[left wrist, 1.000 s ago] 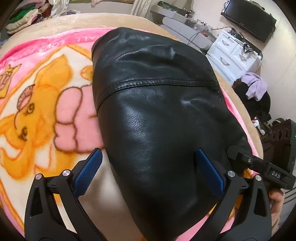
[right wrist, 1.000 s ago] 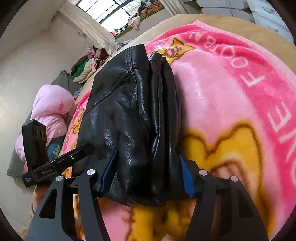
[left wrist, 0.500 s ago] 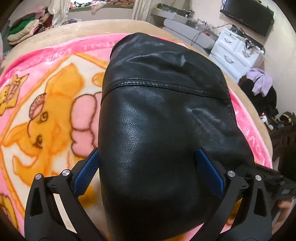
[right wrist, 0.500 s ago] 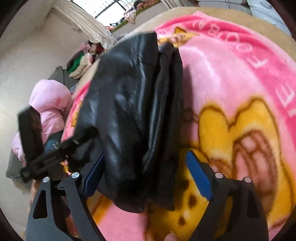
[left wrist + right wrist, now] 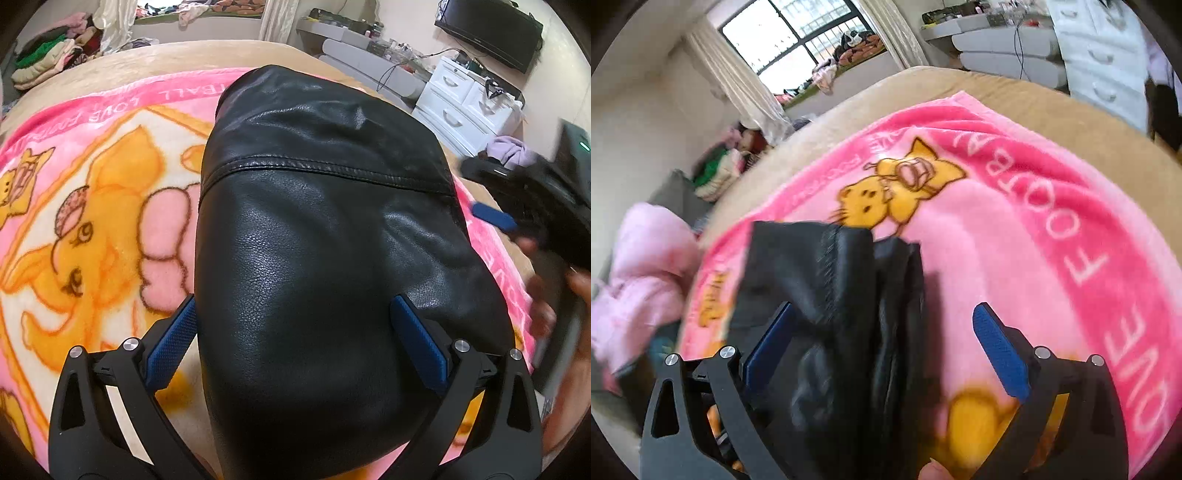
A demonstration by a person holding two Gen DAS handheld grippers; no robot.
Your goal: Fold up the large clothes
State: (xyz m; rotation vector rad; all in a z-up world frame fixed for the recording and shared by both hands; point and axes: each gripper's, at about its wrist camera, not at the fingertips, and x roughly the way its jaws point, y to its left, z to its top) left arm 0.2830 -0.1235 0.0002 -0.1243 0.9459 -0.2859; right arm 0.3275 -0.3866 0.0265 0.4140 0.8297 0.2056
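1. Jacket, black leather and folded into a thick bundle, lies on the pink blanket that covers the bed. Its long axis runs away from the left wrist camera, toward the far edge of the blanket.
2. Left gripper is the nearer one: the near end of the bundle sits right between its fingers, which stand wide apart, one on each side. Whether the pads press on the leather I cannot tell for sure; they look to flank it rather than squeeze it.
3. Right gripper is beside the bundle's layered side edge. Its fingers are opening, with the folded edge lying toward the left finger and bare blanket showing before the right one, so nothing is clamped.
4. Judged from this, any next push or lift of the bundle falls to the left gripper, along that long axis.
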